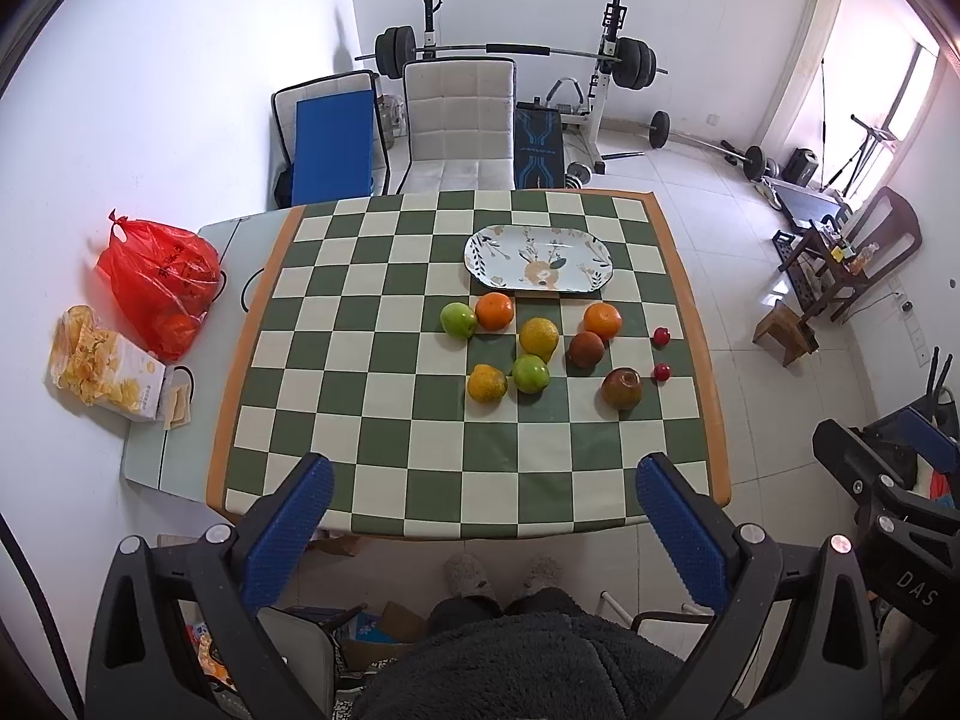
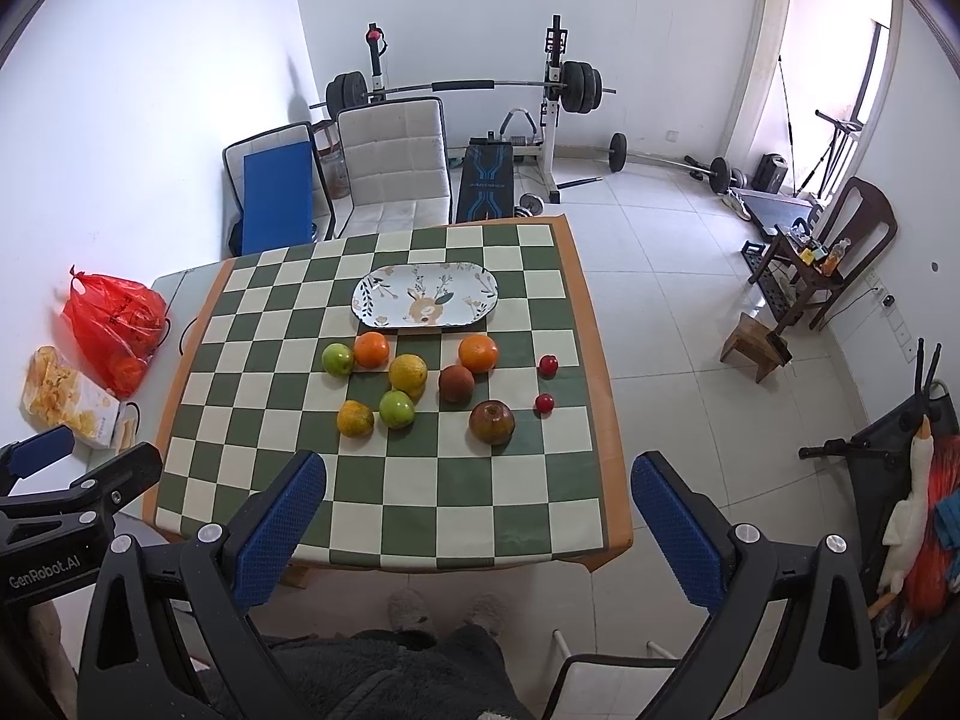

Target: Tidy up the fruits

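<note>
Several fruits lie loose on the checkered tablecloth (image 1: 384,420): two green apples (image 1: 459,320) (image 1: 531,373), oranges (image 1: 495,311) (image 1: 602,320), yellow citrus (image 1: 539,337) (image 1: 486,383), a brownish fruit (image 1: 586,349), a dark red apple (image 1: 622,387) and two small red fruits (image 1: 661,336) (image 1: 662,372). Behind them sits an oval floral plate (image 1: 538,256) (image 2: 425,295) with nothing on it. High above the table's near edge, my left gripper (image 1: 483,507) is open and holds nothing. My right gripper (image 2: 477,504) is likewise open and bare, over the near right part of the table.
A red plastic bag (image 1: 159,276) and a box of chips (image 1: 105,369) rest on the white side surface at the left. A padded chair (image 1: 459,120) and weight bench stand beyond the table. The person's legs and slippers (image 1: 501,576) show below. A small stool (image 2: 753,354) stands on the floor at the right.
</note>
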Action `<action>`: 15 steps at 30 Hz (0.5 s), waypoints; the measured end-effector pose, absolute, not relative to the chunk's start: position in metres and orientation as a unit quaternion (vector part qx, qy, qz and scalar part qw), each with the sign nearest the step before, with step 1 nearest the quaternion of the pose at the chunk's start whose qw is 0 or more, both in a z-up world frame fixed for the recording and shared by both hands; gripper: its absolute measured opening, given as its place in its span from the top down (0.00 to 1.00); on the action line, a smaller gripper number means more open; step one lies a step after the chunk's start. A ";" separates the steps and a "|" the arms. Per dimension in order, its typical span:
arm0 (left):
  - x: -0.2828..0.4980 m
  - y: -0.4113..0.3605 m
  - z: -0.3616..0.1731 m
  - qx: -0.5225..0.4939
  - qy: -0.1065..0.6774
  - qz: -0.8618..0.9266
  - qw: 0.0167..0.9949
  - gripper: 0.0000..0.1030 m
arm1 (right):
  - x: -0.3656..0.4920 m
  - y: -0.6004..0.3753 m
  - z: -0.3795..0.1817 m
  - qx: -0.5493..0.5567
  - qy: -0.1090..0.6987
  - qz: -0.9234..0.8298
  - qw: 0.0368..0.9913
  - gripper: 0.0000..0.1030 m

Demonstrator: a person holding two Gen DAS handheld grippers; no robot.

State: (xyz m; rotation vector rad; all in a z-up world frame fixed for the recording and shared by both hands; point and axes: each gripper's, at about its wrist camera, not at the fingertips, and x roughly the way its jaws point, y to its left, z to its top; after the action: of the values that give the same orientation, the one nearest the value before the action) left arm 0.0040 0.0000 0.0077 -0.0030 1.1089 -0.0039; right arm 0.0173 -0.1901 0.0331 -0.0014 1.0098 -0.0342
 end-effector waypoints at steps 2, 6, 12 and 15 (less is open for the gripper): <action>0.005 0.000 0.008 -0.003 0.527 -0.003 0.850 0.00 | 0.018 -0.188 0.035 0.000 0.484 -0.016 0.875 0.00; 0.009 0.001 0.015 0.000 0.519 0.000 0.855 0.00 | 0.017 -0.190 0.033 0.001 0.483 -0.017 0.875 0.00; 0.046 0.013 -0.005 0.043 0.461 0.046 0.885 0.00 | 0.028 -0.179 0.030 0.036 0.459 -0.015 0.887 0.00; 0.076 0.027 -0.029 0.049 0.459 0.070 0.884 0.00 | 0.043 -0.180 0.013 0.054 0.445 -0.020 0.894 0.00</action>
State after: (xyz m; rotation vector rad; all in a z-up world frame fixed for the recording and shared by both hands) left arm 0.0764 0.0267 -0.0290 0.1010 0.9559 0.1447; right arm 0.0427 -0.1797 0.0126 0.1123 0.9234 -0.0422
